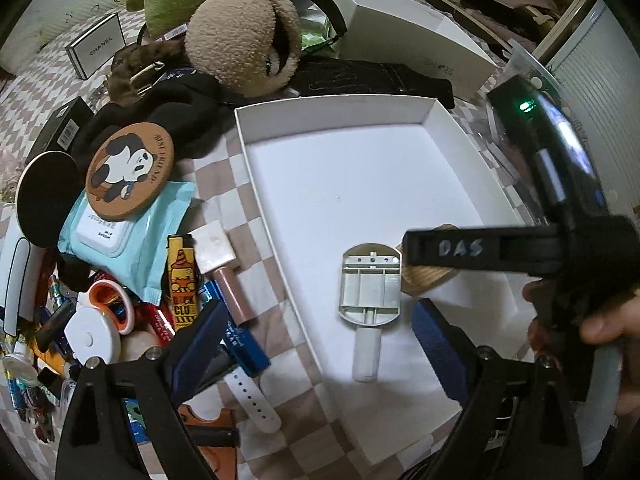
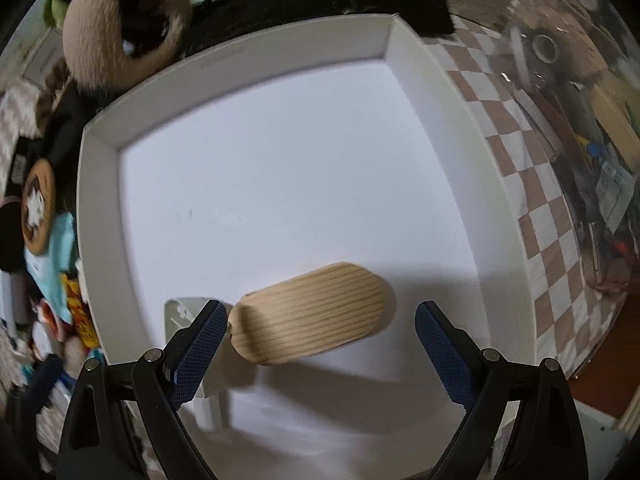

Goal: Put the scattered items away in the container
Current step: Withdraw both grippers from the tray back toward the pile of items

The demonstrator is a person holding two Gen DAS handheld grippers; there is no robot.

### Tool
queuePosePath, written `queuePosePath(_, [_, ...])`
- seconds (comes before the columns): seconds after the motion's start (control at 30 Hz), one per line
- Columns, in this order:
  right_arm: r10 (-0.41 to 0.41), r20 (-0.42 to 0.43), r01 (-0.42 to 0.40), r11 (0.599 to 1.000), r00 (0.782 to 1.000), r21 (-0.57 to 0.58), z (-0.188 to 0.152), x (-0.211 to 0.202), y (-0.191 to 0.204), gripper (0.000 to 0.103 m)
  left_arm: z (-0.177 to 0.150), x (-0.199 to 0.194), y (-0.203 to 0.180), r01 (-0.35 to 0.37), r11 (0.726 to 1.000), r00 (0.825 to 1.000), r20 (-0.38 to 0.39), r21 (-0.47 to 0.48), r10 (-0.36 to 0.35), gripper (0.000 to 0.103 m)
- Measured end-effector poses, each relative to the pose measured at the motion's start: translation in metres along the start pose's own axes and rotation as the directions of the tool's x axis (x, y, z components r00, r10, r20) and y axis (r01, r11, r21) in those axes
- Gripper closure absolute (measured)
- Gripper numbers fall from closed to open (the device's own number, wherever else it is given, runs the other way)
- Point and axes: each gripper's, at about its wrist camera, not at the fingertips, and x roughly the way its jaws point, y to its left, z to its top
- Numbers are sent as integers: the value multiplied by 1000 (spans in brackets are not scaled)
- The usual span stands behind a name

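Where the checkered cloth [image 1: 224, 184] runs off to the left, we see the clutter heaped: a black disc [image 1: 44, 196], a round cork coaster [image 1: 130, 170] printed with a panda, lying on a soft blue pack of wipes [image 1: 120, 240], a glossy white and orange tape roll [image 1: 106, 308], a yellow tube [image 1: 182, 276], a pink handled brush [image 1: 224, 268] with a square head, a metallic blue tube [image 1: 240, 344] and a white perforated strap [image 1: 252, 396]. Behind them sits a fuzzy tan plush [image 1: 244, 40].

Our left gripper [image 1: 320, 340] hangs with its fingers spread wide, the left blue ribbed pad [image 1: 200, 344] over the clutter and the other inside the tray, nothing between them. Just right of the pile lies the shallow white cardboard tray [image 1: 276, 232], smooth and matte inside. On its floor rests a pale plastic hand mirror frame [image 1: 370, 284], ribbed back up, its stubby handle pointing toward us.

Beside it, touching or nearly so, lies a rounded oblong wooden block [image 2: 312, 316] with fine parallel grain lines. Our right gripper [image 2: 320, 348] hovers over that block, fingers apart and clear of it; the left pad [image 2: 200, 348] sits near the block's end. Further right, a clear plastic box [image 2: 580, 140] of small things stands on the cloth.
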Motion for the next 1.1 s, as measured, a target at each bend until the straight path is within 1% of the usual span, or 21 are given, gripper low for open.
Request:
queuePosePath(0.07, [-4, -4, 4, 1000, 1000, -24, -1, 1, 7, 8, -2, -2, 1, -1, 1000, 1000, 2, 0, 1, 9])
queuePosePath(0.23, [17, 44, -18, 1000, 999, 8, 3, -13, 2, 8, -4, -6, 1, -1, 1000, 1000, 9, 7, 1, 9])
queuePosePath(0.4, [61, 106, -72, 992, 993, 103, 5, -28, -19, 8, -7, -12, -1, -2, 999, 1000, 29, 33, 1, 9])
queuePosePath(0.47, [85, 146, -106, 984, 986, 144, 5, -37, -27, 8, -8, -15, -1, -5, 999, 999, 44, 39, 3, 5])
queuePosePath(0.5, [96, 166, -123, 979, 981, 164, 6, -41, -31, 8, -8, -18, 0, -10, 999, 998, 55, 41, 7, 0])
queuePosePath(0.53, [108, 183, -141, 974, 977, 176, 6, -45, -33, 8, -8, -21, 1, -16, 999, 998, 69, 44, 13, 0])
queuePosePath(0.57, [120, 199, -158, 970, 973, 187, 6, -50, -36, 5, -9, -24, 2, -20, 999, 997, 82, 48, 16, 0])
queuePosePath(0.6, [139, 217, -182, 964, 966, 193, 6, -55, -39, 0, -9, -27, 3, -24, 998, 996, 93, 51, 19, 0])
queuePosePath(0.63, [157, 231, -204, 960, 960, 192, 4, -59, -41, 0, -9, -29, 4, -26, 998, 995, 102, 54, 21, 0])
queuePosePath(0.8, [227, 267, -271, 953, 936, 139, 2, -64, -21, 0, -10, -48, 12, -41, 997, 987, 160, 66, 30, 0])
queuePosePath(0.87, [238, 321, -281, 955, 917, 94, -2, -74, -11, 0, -11, -56, 16, -47, 996, 982, 184, 70, 33, 0])
queuePosePath(0.93, [210, 407, -246, 968, 889, 38, -7, -88, -2, 0, -11, -64, 19, -53, 996, 977, 208, 75, 37, 0])
queuePosePath(0.97, [196, 436, -225, 974, 878, 17, -8, -93, 3, 0, -12, -68, 21, -56, 995, 975, 220, 77, 38, 0])
queuePosePath(1.1, [207, 492, -224, 974, 845, -27, -5, -105, 14, 0, -13, -84, 28, -66, 994, 963, 265, 85, 41, 0])
